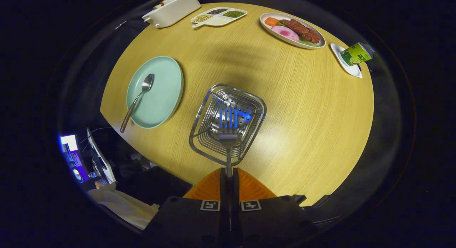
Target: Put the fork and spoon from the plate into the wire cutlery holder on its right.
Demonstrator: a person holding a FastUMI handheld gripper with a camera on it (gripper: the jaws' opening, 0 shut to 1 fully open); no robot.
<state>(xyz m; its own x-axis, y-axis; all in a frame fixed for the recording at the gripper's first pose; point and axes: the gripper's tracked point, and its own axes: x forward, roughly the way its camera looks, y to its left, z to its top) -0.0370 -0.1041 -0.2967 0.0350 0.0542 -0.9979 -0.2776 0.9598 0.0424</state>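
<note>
A: Where is the fork [228, 128] sitting at this moment?

B: It is being pinched by its handle between the two orange fingers [210, 189] of the gripper [228, 175], which are pressing together on it. The tines are pointing away from the fingers and hanging over the open mouth of the wire cutlery holder [228, 121], just ahead of the fingertips.

A: Is the fork touching the holder?

B: I cannot tell whether the tines are touching the perforated bottom or hovering above it.

A: And the spoon [137, 100]?

B: It is lying on the pale green plate [156, 93] to the holder's left, bowl on the plate and handle sticking out over the plate's near rim.

A: What is standing further out on the round wooden table [285, 116]?

B: Beyond the holder, an oval dish of meat and vegetables [292, 30], a divided tray of beans [219, 16] and a white rectangular dish [172, 10] are sitting along the far edge. A green can [356, 53] is resting on a small white saucer [351, 68] at the far right.
</note>
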